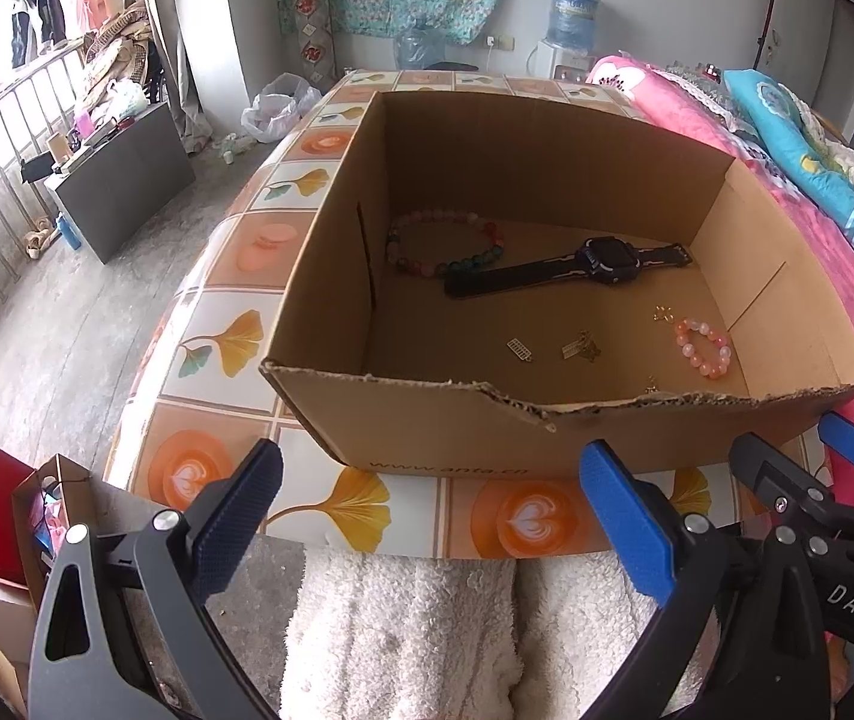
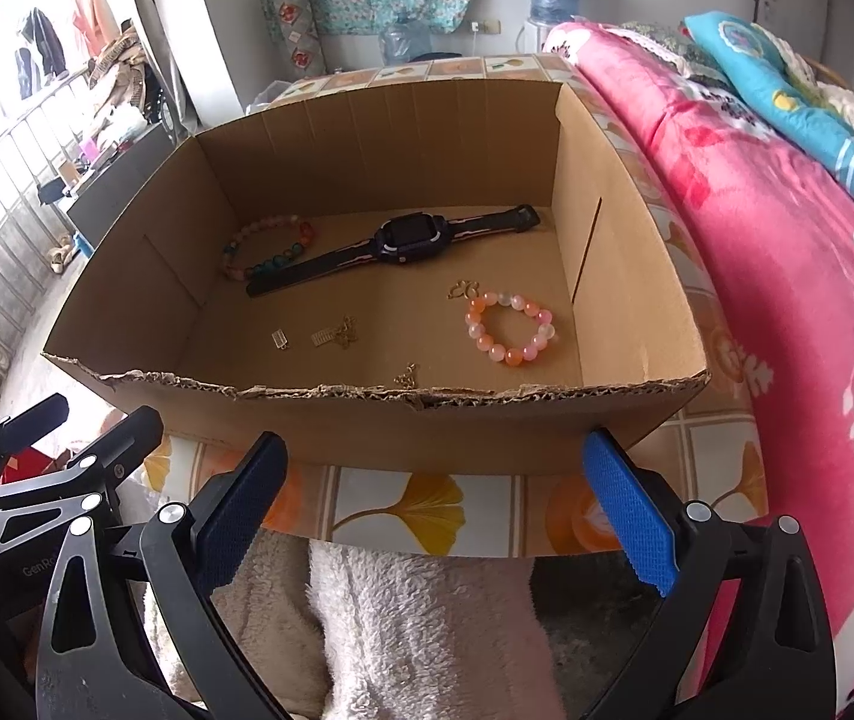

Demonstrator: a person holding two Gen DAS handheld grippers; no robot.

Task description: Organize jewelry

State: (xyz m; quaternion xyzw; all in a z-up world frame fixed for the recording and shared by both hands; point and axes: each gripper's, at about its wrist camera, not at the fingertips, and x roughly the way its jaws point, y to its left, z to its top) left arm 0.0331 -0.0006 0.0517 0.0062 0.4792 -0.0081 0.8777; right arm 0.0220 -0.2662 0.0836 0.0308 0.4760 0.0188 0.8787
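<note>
Cardboard box (image 2: pixel 366 420) on tiled-print table (image 2: pixel 427 510), pink bedding (image 2: pixel 757 240) beside.

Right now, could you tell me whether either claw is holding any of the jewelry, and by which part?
Nothing is held. The left claw and right claw are both open and empty, in front of the cardboard box; the jewelry lies inside it.

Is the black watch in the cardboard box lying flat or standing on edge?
Flat. The watch lies on the box floor, face up, straps stretched out straight either side, beside the multicoloured bead bracelet.
</note>
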